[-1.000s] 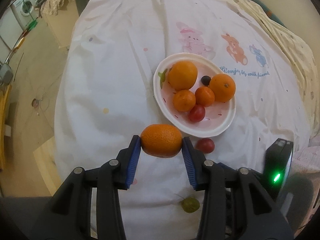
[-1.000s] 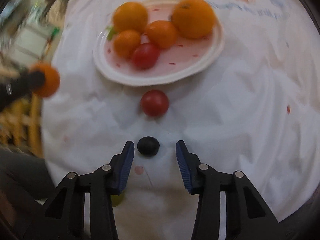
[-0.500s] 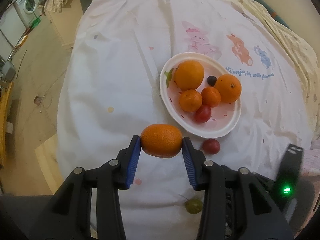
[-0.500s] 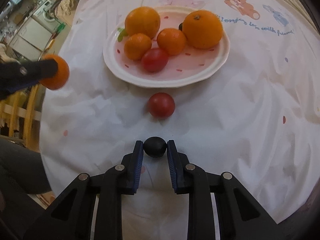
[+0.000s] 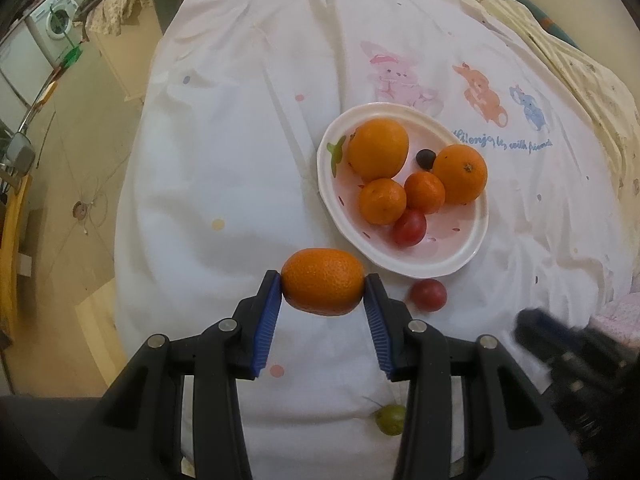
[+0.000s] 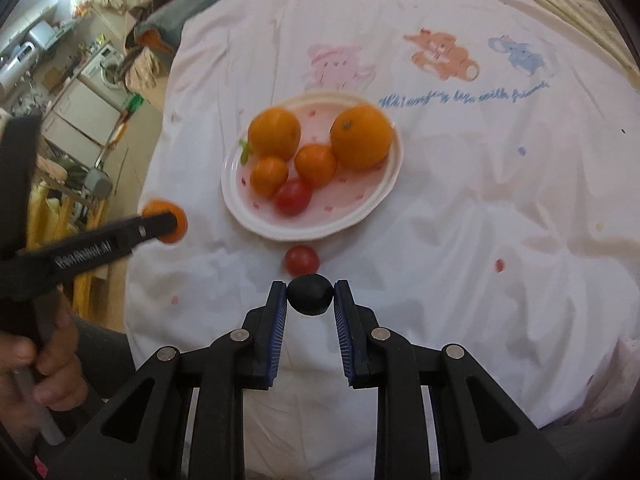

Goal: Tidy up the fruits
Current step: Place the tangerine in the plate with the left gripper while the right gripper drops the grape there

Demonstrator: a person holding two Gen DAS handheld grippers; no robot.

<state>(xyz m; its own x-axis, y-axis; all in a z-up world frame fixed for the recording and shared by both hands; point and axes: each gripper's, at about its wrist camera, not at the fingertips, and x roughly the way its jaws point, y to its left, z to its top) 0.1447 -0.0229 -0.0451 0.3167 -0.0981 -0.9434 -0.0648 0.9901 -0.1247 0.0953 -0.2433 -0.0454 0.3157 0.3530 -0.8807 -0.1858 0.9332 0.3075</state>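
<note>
My left gripper is shut on an orange mandarin and holds it above the white cloth, just left of the plate. The plate holds several oranges, a cherry tomato and a dark grape. My right gripper is shut on a dark grape, lifted above the cloth in front of the plate. A loose cherry tomato lies on the cloth just before the plate; it also shows in the left wrist view. A green grape lies near my left gripper's base.
The white cloth with cartoon animal prints covers a bed-like surface that drops off at the left to the floor. The left gripper and the hand holding it show at the left of the right wrist view. A washing machine stands far left.
My right gripper closed on the dark grape and lifted it off the cloth, pulling back from the plate. My left gripper kept hold of the mandarin and shifted slightly left.
</note>
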